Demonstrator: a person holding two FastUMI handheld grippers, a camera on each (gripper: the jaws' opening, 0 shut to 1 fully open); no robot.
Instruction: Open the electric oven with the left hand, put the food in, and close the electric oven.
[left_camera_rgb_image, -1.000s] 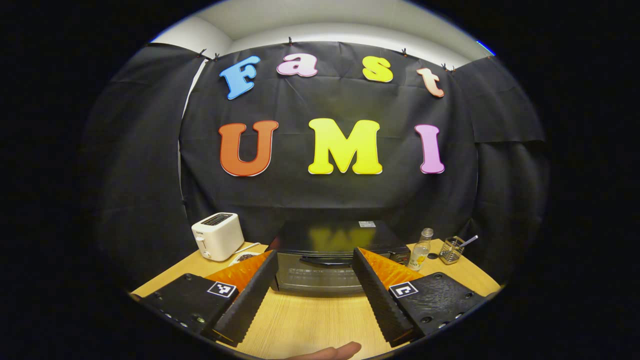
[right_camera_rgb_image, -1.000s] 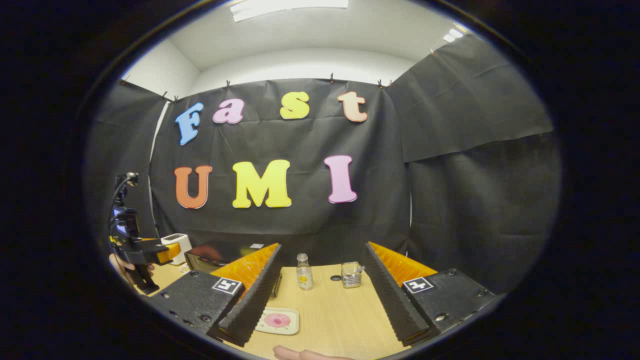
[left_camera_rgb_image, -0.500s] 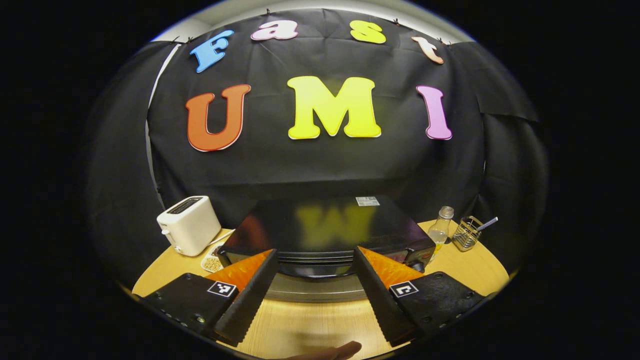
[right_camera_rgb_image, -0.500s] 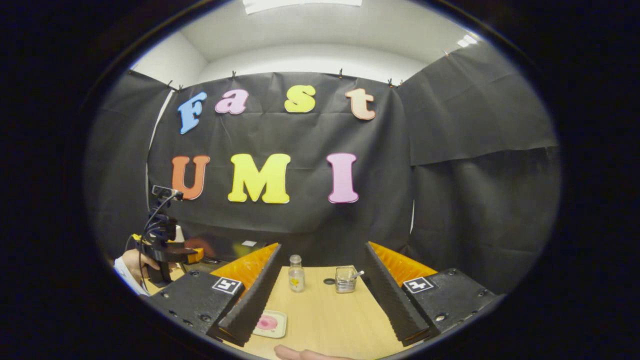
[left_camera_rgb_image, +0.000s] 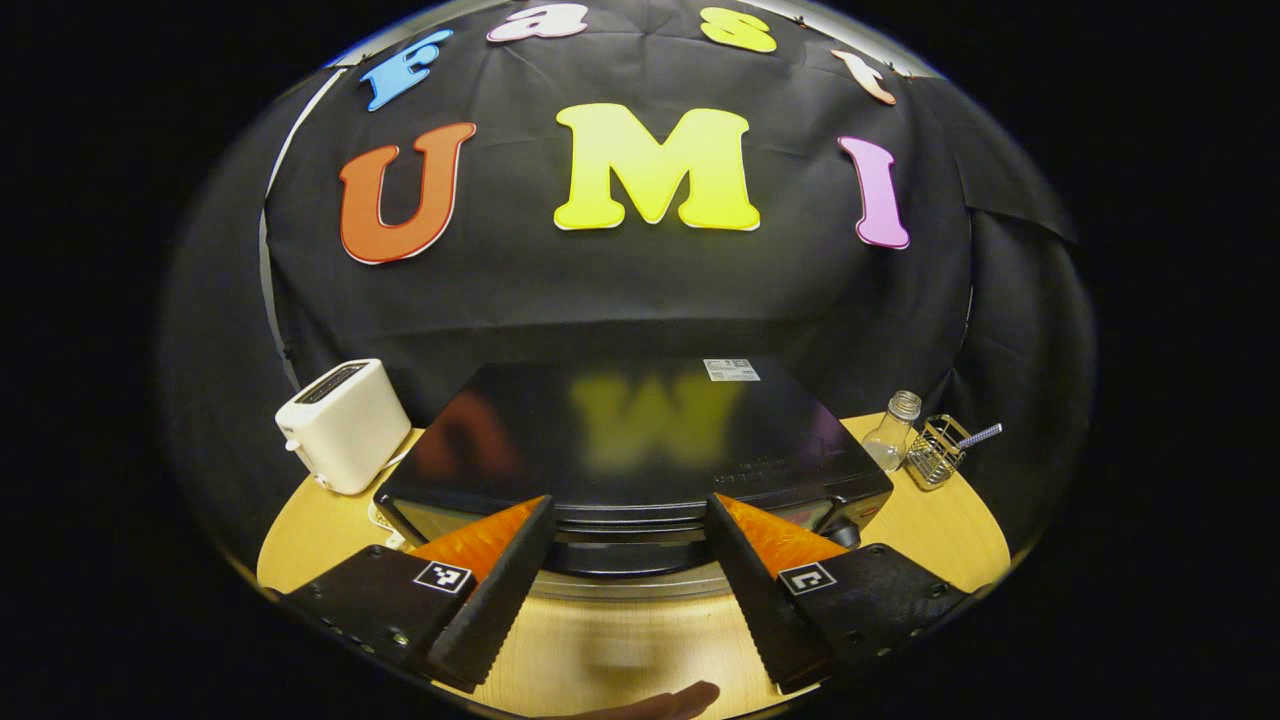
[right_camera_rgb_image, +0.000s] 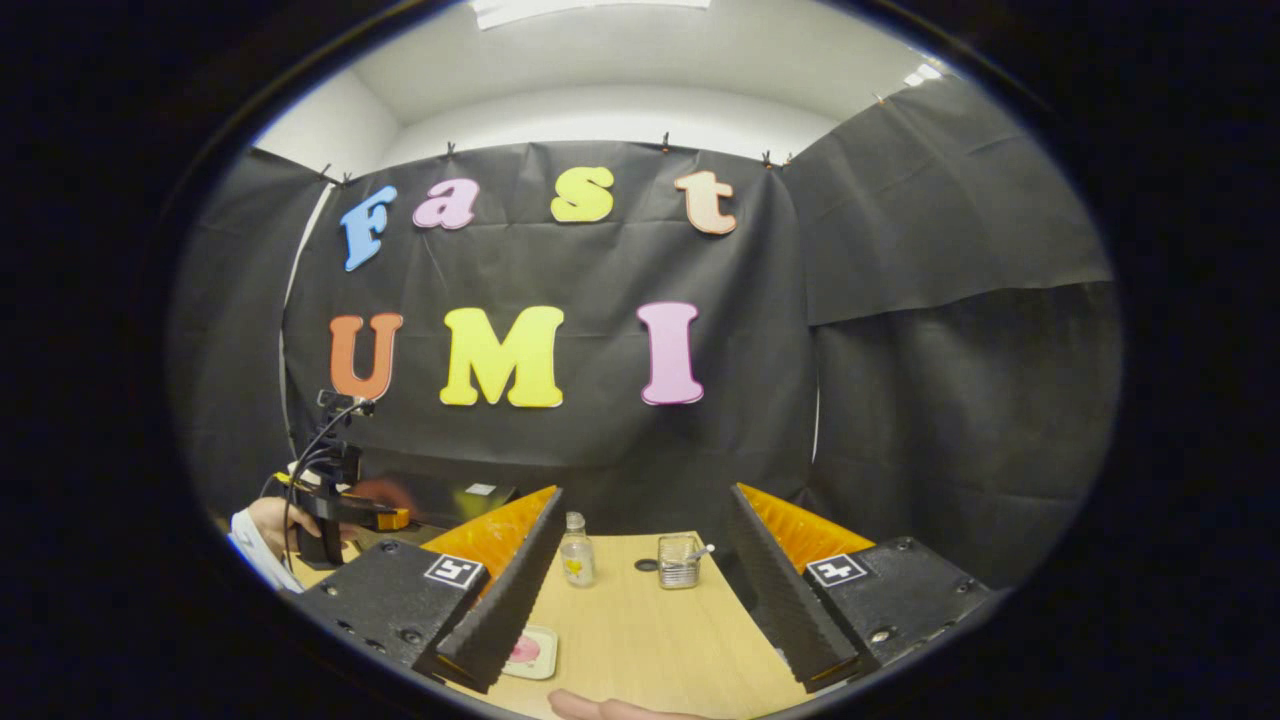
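Left hand-held gripper (left_camera_rgb_image: 625, 590) nearer oven (left_camera_rgb_image: 640, 450)

black oven (left_camera_rgb_image: 640, 440), white toaster (left_camera_rgb_image: 345, 425), plate (right_camera_rgb_image: 530, 652) perhaps pink-centred.

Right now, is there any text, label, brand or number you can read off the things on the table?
Sticker on the oven top: too small to read.
Bottle label: blurred, unreadable.
Toaster: no mark legible.
Nothing on the table reads clearly.
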